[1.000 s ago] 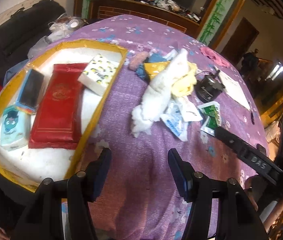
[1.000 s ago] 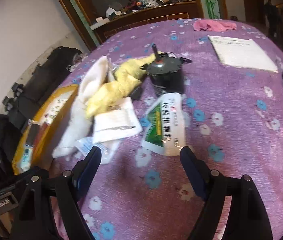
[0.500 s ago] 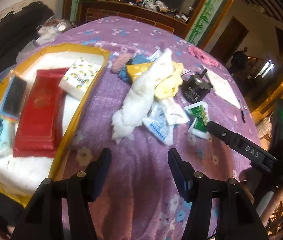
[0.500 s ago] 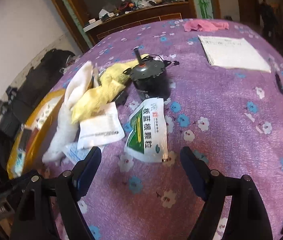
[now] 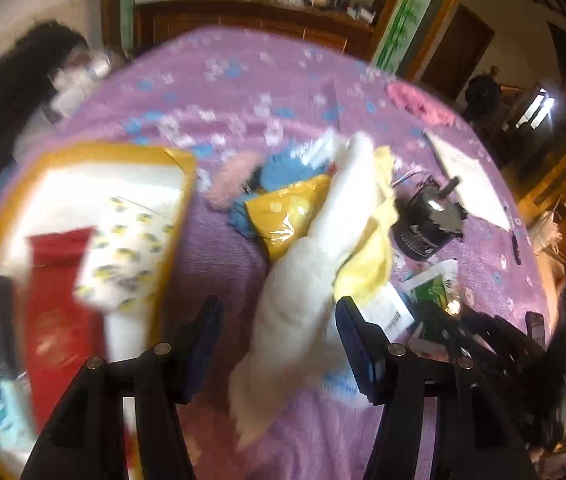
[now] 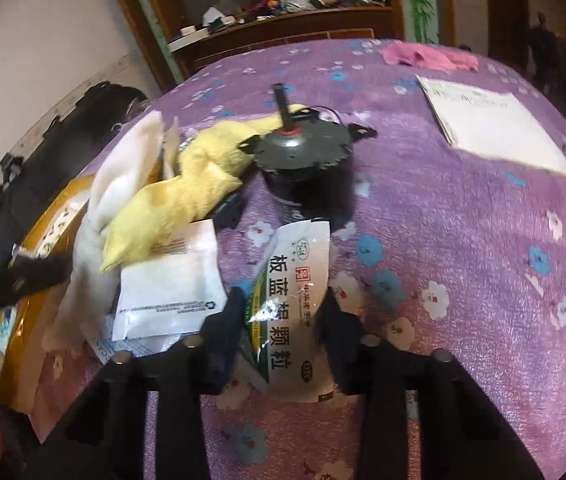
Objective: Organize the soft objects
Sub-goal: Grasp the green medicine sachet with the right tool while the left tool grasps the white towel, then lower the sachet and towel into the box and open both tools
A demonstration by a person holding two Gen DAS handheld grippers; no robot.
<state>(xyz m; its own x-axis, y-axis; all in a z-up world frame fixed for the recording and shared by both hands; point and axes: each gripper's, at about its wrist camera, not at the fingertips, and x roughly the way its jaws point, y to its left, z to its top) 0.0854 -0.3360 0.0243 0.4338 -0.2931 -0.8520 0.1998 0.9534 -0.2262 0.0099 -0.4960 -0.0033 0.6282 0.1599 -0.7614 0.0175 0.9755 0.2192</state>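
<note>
right gripper (image 6: pixel 281 320) jaws closing around green-white sachet (image 6: pixel 295 292) flat on purple cloth (image 6: pixel 443 220), pads at its edges, can't tell if they pinch yet; thin, light, slick foil, prob crinkles & slips, so grab mid-body w/ both edges. left gripper (image 5: pixel 279 332) wide open, astride lower end of white fluffy cloth (image 5: pixel 307 272); soft, floppy, will drape, take a bunched part. yellow cloth (image 6: pixel 171 204) & white packet (image 6: pixel 171 288) overlap nearby, motor (image 6: pixel 303 160) just behind sachet; yellow tray (image 5: pixel 175 208) to the left w/ packs inside

purple floral table (image 6: pixel 463 240) — motor (image 6: pixel 303 156) | sachet (image 6: pixel 295 300) | paper (image 6: pixel 495 128)
</note>
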